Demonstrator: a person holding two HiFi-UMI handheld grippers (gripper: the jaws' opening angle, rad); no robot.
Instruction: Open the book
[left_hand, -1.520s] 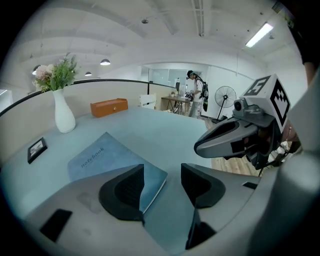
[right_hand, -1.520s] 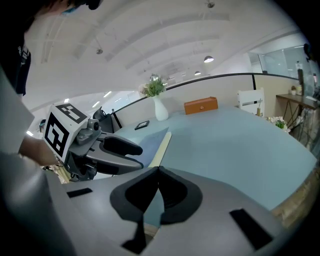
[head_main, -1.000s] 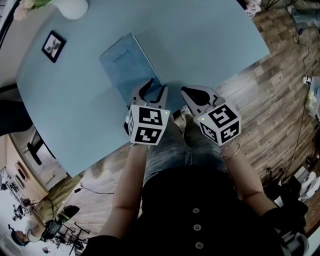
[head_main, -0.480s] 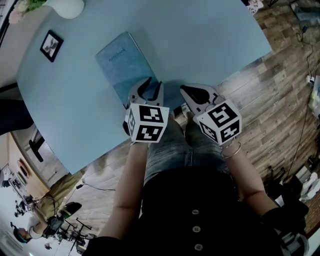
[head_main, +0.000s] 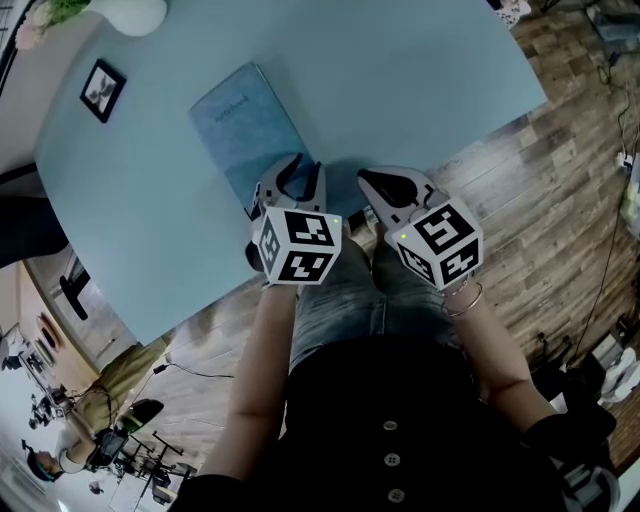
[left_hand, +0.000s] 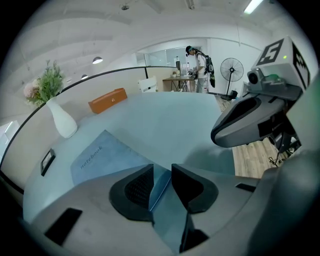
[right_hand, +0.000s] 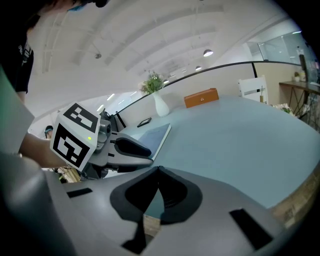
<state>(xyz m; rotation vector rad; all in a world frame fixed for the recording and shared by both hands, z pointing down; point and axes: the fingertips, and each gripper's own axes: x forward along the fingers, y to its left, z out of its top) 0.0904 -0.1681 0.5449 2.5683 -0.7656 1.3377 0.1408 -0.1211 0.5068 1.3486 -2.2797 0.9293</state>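
A blue notebook lies closed on the light-blue table, its cover lettering showing in the left gripper view. My left gripper sits over the book's near right corner. Its jaws stand a narrow gap apart, and the edge of the cover runs up between them with a little space still showing. My right gripper hovers just right of the book at the table's near edge. It is shut, pads together, with nothing in it.
A white vase with a plant and a small black picture frame stand at the table's far left. An orange box lies at the far edge. The wooden floor starts right of the table. A person stands far behind.
The left gripper's jaws have drawn closer together around the book's near corner. The right gripper has barely moved.
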